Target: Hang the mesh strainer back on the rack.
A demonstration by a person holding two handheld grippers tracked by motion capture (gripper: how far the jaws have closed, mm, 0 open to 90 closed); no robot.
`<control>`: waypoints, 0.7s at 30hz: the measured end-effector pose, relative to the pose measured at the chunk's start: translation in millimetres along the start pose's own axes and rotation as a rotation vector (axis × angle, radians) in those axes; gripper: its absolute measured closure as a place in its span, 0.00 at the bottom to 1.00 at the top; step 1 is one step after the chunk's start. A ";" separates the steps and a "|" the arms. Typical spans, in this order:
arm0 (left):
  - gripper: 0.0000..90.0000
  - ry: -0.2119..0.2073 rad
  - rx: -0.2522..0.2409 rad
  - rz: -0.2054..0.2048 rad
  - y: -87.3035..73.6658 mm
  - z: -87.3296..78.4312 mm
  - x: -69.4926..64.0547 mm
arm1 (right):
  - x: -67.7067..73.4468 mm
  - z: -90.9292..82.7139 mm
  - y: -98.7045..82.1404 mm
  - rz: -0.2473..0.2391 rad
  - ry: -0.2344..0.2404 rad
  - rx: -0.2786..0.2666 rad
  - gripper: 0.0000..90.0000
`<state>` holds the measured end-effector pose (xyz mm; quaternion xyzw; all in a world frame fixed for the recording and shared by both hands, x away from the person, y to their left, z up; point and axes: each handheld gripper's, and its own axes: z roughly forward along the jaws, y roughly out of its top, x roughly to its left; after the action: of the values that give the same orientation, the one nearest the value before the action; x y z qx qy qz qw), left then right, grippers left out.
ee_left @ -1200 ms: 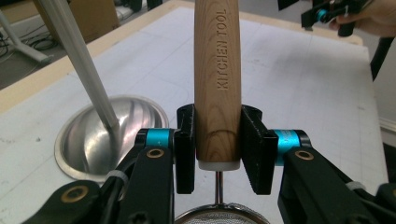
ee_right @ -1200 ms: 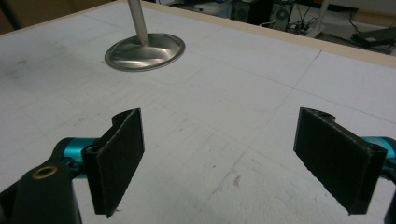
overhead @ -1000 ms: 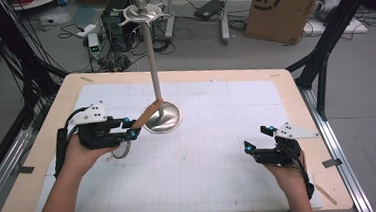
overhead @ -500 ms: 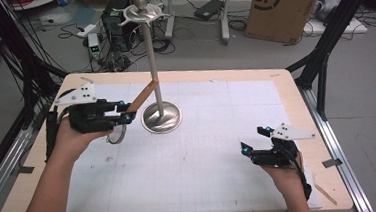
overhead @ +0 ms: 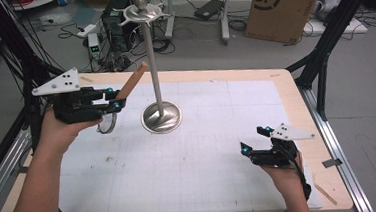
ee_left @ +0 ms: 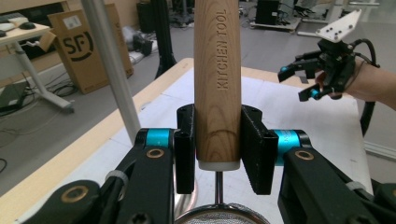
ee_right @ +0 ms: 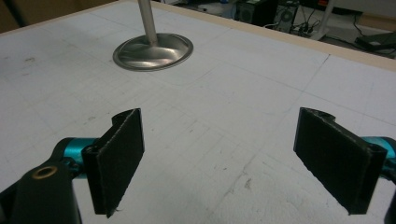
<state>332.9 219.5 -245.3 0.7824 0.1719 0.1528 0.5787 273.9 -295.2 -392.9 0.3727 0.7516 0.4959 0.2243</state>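
Observation:
My left gripper is held above the table's left side, shut on the wooden handle of a small strainer. The handle, stamped KITCHEN TOOL, sits between the pads of the left gripper and points up towards the stand's pole. The strainer's metal ring hangs below the jaws, and its mesh shows at the bottom edge. A metal stand with a round base and hooks at its top rises mid-table. My right gripper rests open near the front right, nothing between its pads.
A white gridded mat covers the wooden table. The stand's base lies ahead of the right gripper. A cardboard box, cables and black tripod legs stand on the floor beyond the table.
My left gripper has lifted the strainer from beside the stand's base and carried it up and to the left. The right gripper has hardly moved.

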 end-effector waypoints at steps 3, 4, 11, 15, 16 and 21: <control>0.76 0.005 0.004 0.019 6.6 0.3 0.9 | 1.3 1.4 0.0 -0.001 -0.001 0.004 0.17; 0.76 0.008 0.007 0.025 9.2 0.2 1.5 | 1.7 2.0 -0.1 -0.004 0.002 0.007 0.17; 0.76 0.043 -0.007 0.031 27.8 -9.2 11.2 | 2.3 0.6 0.6 -0.009 -0.004 0.005 0.17; 0.76 0.059 -0.007 0.027 35.1 -15.3 18.4 | 2.2 0.3 0.7 -0.006 -0.004 0.005 0.17; 0.76 0.064 -0.010 0.025 36.6 -16.6 20.1 | 2.3 0.5 0.5 -0.006 -0.004 0.006 0.17; 0.76 0.088 -0.016 0.033 44.2 -25.1 26.0 | 2.5 -0.1 0.6 -0.004 -0.004 0.009 0.17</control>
<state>349.2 240.5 -194.7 0.7732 0.1829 0.1982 0.5740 272.5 -293.2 -392.3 0.3733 0.7540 0.4915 0.2248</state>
